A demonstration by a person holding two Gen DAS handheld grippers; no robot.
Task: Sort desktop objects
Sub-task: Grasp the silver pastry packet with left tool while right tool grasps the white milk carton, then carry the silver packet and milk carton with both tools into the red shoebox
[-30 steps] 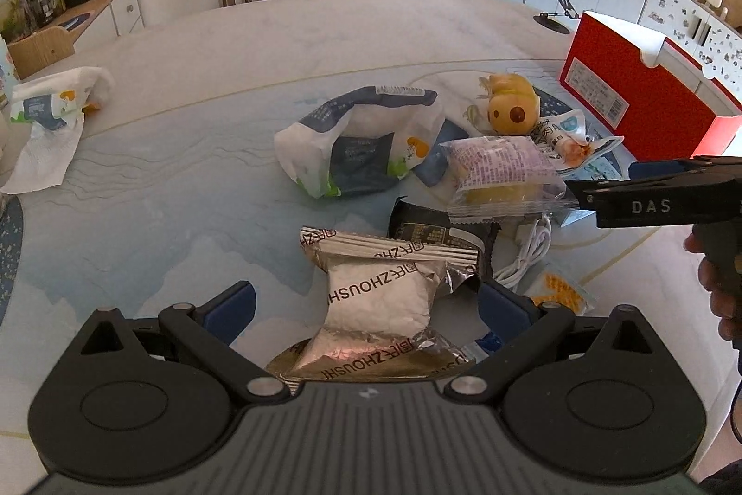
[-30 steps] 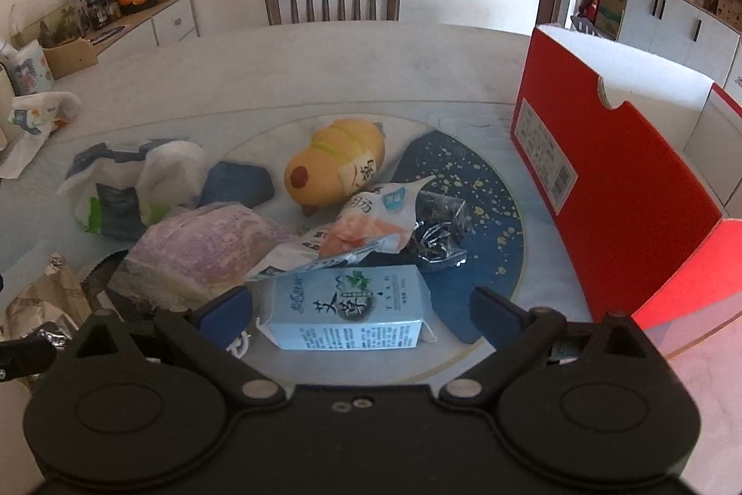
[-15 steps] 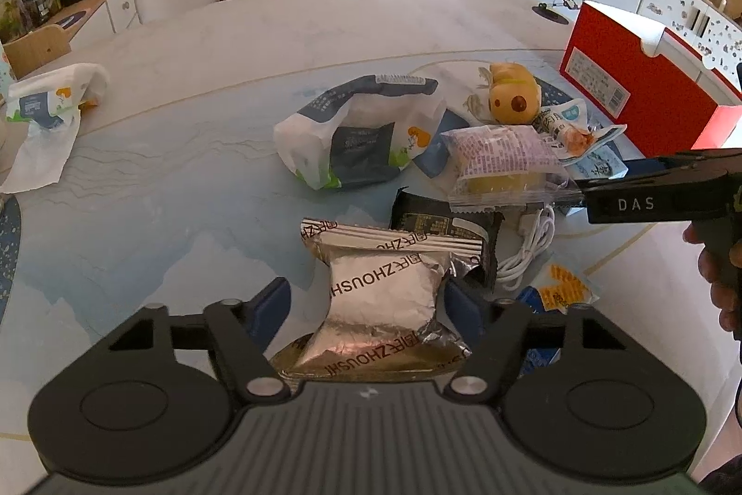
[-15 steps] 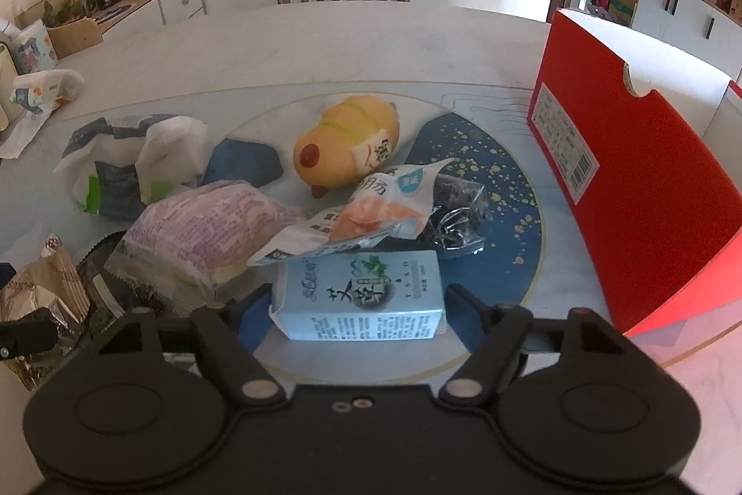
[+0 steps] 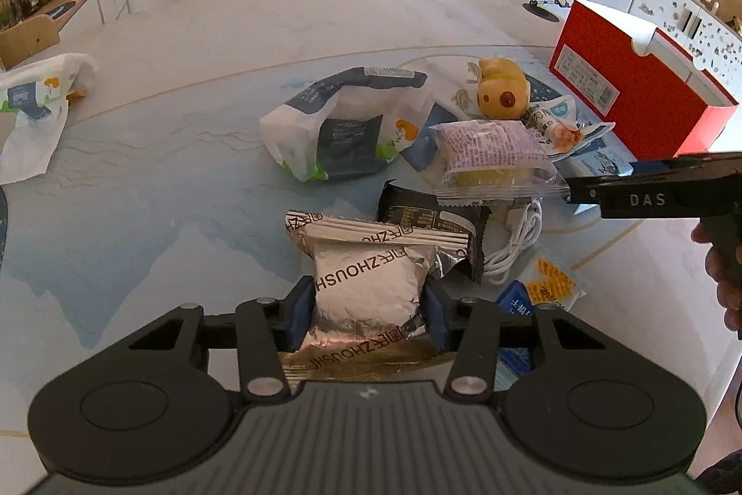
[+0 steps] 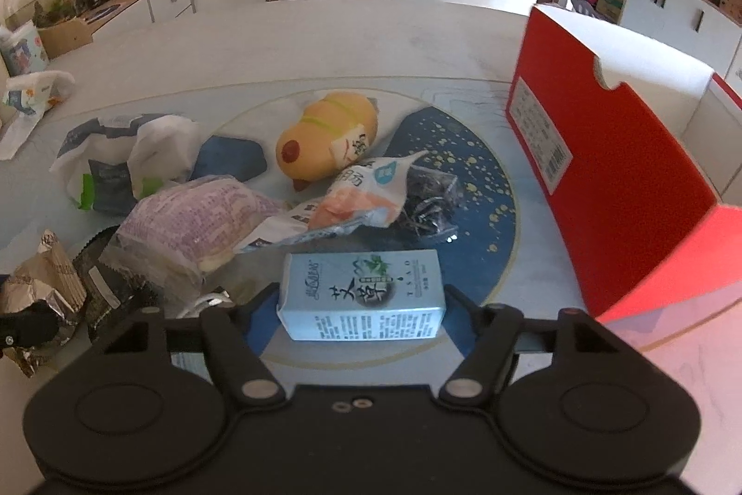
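Fingertips of right hand-held gripper (image 6: 361,300) hidden behind carton (image 6: 364,293), closing; left (image 5: 366,311) clamps foil packet (image 5: 366,286).

Silver foil packet (image 5: 366,286) lay flat near the desk (image 5: 195,77) edge, crinkled, printed in black lettering, its sealed end pointing away; lay partly over a black wrapper (image 5: 429,216); behind, a clear pouch with purple print (image 5: 491,151) rested over a white cable (image 5: 514,237); farther back, a white and dark blue bag (image 5: 343,128) slumped open; beside it sat a yellow plush toy (image 6: 324,138); pale blue carton (image 6: 364,293) lay on its side, label up, on the dark blue patch; red box (image 6: 617,179) stood open at the right.
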